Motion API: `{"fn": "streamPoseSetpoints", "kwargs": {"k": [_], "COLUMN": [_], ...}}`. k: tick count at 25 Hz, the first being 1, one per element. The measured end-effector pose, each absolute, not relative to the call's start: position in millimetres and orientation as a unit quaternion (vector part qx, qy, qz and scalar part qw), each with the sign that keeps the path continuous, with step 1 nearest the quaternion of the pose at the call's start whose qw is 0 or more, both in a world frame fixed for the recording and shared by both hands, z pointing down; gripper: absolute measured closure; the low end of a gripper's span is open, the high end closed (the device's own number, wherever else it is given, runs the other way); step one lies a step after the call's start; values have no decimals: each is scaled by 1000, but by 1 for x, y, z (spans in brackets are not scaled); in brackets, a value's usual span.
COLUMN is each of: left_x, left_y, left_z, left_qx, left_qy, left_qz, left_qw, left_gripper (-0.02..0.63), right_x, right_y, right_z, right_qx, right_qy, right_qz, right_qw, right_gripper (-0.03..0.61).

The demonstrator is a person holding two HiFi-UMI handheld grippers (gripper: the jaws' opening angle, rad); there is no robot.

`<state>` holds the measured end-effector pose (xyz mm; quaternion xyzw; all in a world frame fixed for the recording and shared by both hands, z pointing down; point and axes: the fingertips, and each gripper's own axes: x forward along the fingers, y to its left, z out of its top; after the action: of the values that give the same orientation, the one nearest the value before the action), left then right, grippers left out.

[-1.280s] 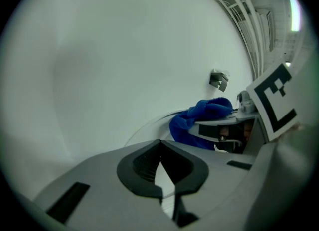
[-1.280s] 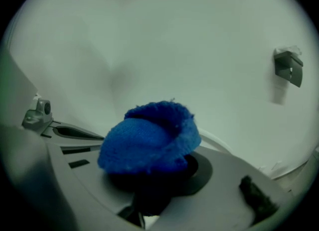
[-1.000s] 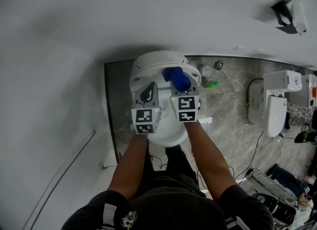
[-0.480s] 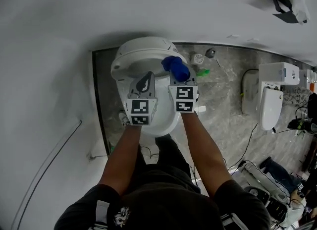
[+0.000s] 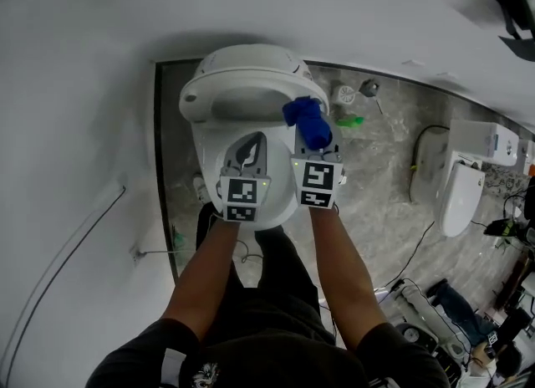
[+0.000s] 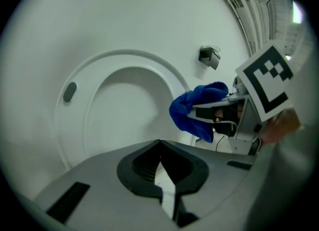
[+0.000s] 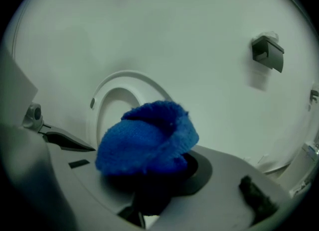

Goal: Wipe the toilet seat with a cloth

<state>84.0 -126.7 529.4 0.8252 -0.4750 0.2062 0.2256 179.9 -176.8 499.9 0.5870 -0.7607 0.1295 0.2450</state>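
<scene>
The left gripper has its jaws pressed together with nothing between them; it hangs idle over the left half of the toilet seat and seems to have no part in the wipe itself. Beyond it the raised lid stands upright toward the wall, so the seat below appears open to reach. To the right, the right gripper has its jaws clamped on a blue cloth, which bunches up in a soft wad over the fingertips and hides them. The wad hangs above the right rear part of the seat, near the hinge end; whether it touches the seat cannot be told. The step in hand looks like the approach: bringing the cloth down to begin wiping. The next move probably calls for lowering the right gripper until the wad presses flat on the seat, then dragging it along the ring with steady contact, keeping the hard jaw tips off the plastic and the empty left gripper out of its path.
</scene>
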Motion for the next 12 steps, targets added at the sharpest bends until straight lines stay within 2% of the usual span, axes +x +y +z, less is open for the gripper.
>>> {"fn": "streamPoseSetpoints", "kwargs": {"k": [12], "left_x": [84], "left_y": [-106], "left_z": [599], "left_qx": [822], "left_qy": [-463], "left_qz": [218], "left_qw": [249], "left_gripper": [604], "right_x": [204], "right_y": [-141], "right_z": [622], "right_qx": [586], "right_qy": [-728], "right_qz": [198], "right_qw": [295], "right_gripper": [482]}}
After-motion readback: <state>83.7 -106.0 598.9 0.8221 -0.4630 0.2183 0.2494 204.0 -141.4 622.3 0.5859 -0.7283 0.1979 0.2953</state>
